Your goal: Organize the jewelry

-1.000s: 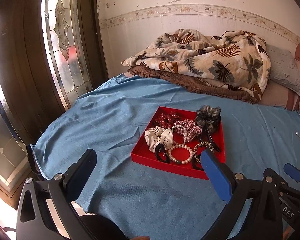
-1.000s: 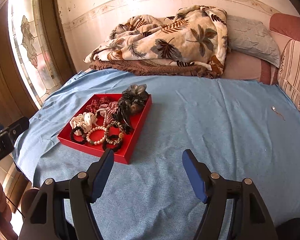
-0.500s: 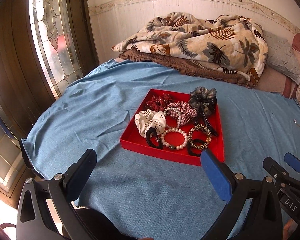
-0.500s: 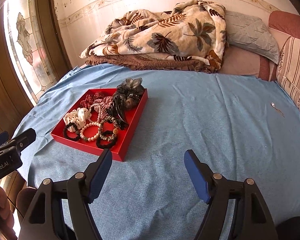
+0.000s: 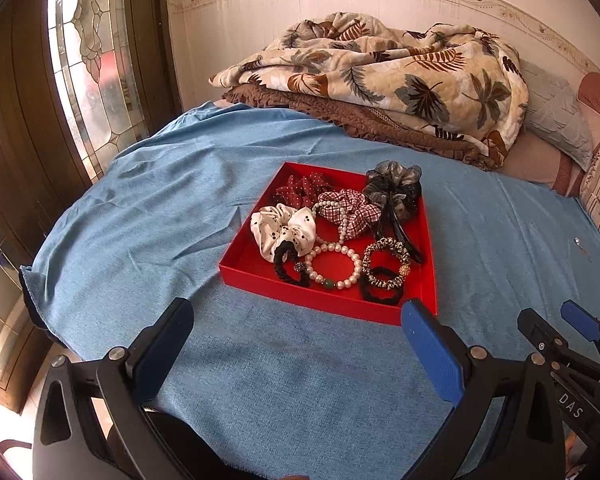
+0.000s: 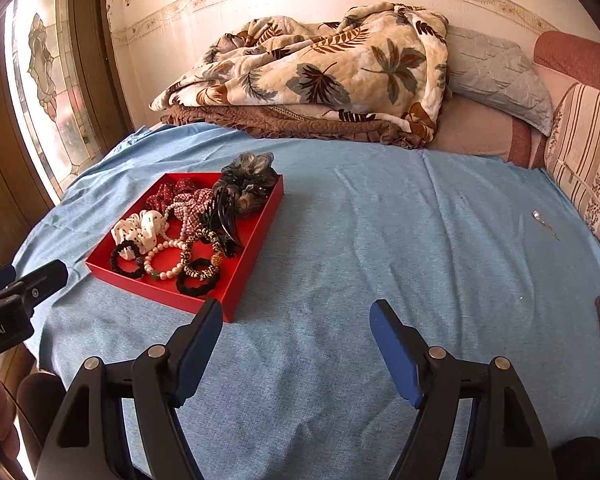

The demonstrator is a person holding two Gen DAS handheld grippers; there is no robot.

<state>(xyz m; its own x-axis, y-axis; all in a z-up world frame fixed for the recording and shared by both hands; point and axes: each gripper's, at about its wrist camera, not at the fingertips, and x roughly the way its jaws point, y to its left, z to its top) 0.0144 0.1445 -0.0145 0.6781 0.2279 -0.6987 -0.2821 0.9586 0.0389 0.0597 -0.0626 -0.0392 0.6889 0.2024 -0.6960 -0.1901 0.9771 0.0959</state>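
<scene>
One black hair claw point(image 5: 400, 232) lies lengthwise toward red tray's point(image 5: 324, 300) near corner.

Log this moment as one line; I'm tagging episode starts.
phase: approach | left gripper: open, empty | right gripper: open, empty | red tray: on blue cloth, full | pearl bracelet: in tray

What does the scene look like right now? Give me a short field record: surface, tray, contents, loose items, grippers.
surface: blue cloth over a bed
tray: red tray, in front of the left gripper
contents: white scrunchie, pearl bracelet, checked scrunchie, dotted red scrunchie, grey scrunchie, leopard hair tie, black hair ties
loose items: small silver piece on the cloth, far right
left gripper: open, holding nothing
right gripper: open, holding nothing, over bare cloth
background: leaf-print blanket
</scene>
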